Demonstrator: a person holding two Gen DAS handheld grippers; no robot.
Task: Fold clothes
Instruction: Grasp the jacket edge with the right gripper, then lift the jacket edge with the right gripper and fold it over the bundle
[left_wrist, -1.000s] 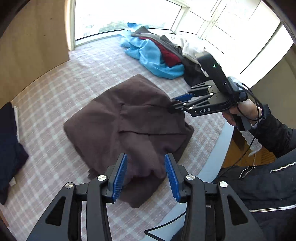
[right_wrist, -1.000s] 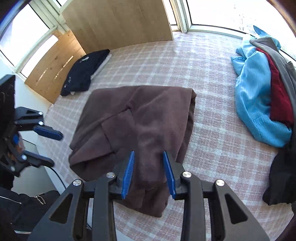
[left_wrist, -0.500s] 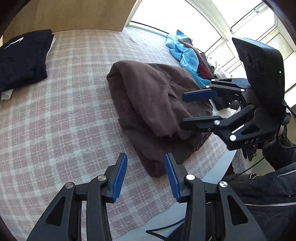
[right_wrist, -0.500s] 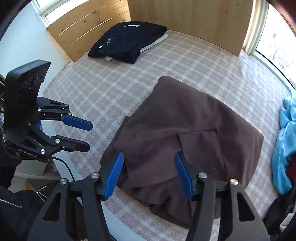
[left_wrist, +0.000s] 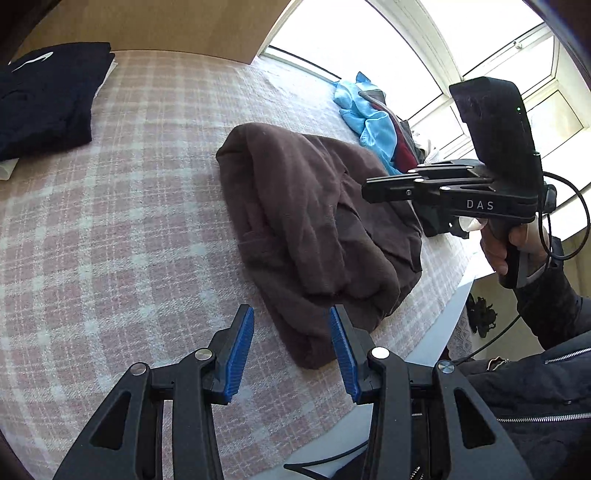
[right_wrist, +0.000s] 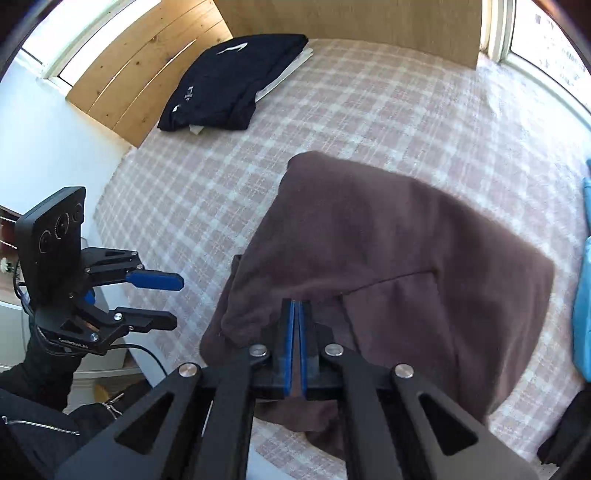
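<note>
- Plainly, the brown fleece garment (right_wrist: 388, 258) lies partly folded on the checked bed cover (left_wrist: 110, 240), close to the bed's near edge.
- From the left tool (left_wrist: 291, 347), its near end lies just ahead and a little right; its long axis runs away toward the window.
- Left tool's pads stand partly apart with nothing between them, hovering beside that near corner.
- Right tool (right_wrist: 295, 306) is closed, pads together, empty, above the garment's near edge.
- Judging by this, the left tool is better placed to take the near corner.
- A folded navy garment (right_wrist: 232, 74) sits well apart by the headboard.
</note>
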